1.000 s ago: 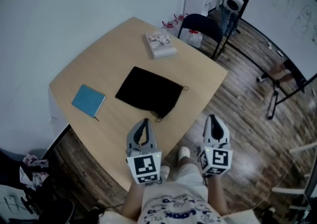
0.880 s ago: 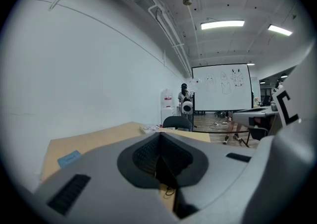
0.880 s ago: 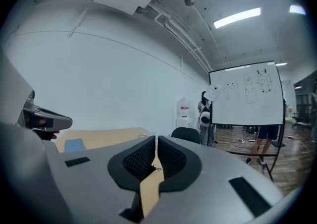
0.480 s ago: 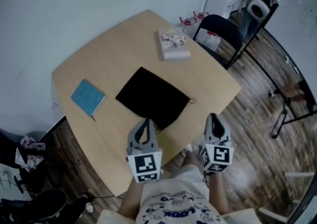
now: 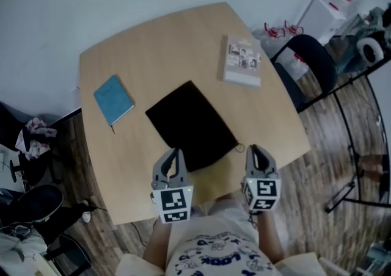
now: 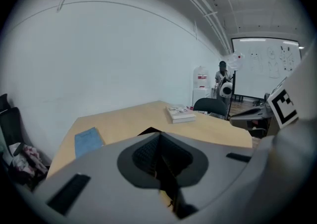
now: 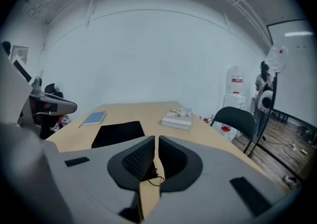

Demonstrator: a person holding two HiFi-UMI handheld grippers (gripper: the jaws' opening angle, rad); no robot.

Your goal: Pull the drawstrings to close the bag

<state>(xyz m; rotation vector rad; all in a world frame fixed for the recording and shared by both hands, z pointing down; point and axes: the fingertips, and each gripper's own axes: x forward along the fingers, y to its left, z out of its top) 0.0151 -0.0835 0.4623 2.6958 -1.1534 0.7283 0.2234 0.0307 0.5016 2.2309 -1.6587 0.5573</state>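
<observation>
A flat black drawstring bag (image 5: 190,123) lies in the middle of the tan table (image 5: 153,43). Its thin cord loop (image 5: 239,146) sticks out at the near right corner. My left gripper (image 5: 177,151) is shut and empty, its tip over the bag's near edge. My right gripper (image 5: 253,148) is also shut and empty, just right of the cord loop. In the right gripper view the bag (image 7: 119,133) lies ahead to the left and the cord loop (image 7: 156,176) shows under my right gripper (image 7: 154,141). In the left gripper view my left gripper (image 6: 159,136) hides most of the bag (image 6: 147,131).
A blue notebook (image 5: 113,98) lies left of the bag. A paperback book (image 5: 242,61) sits at the far right corner. A black chair (image 5: 308,67) stands past the table's right edge, on wooden floor (image 5: 333,146). A white wall runs behind the table.
The view has swung round and closer to the table. Both grippers have come forward from off the table's near edge up to the bag's near side. Both stay shut.
</observation>
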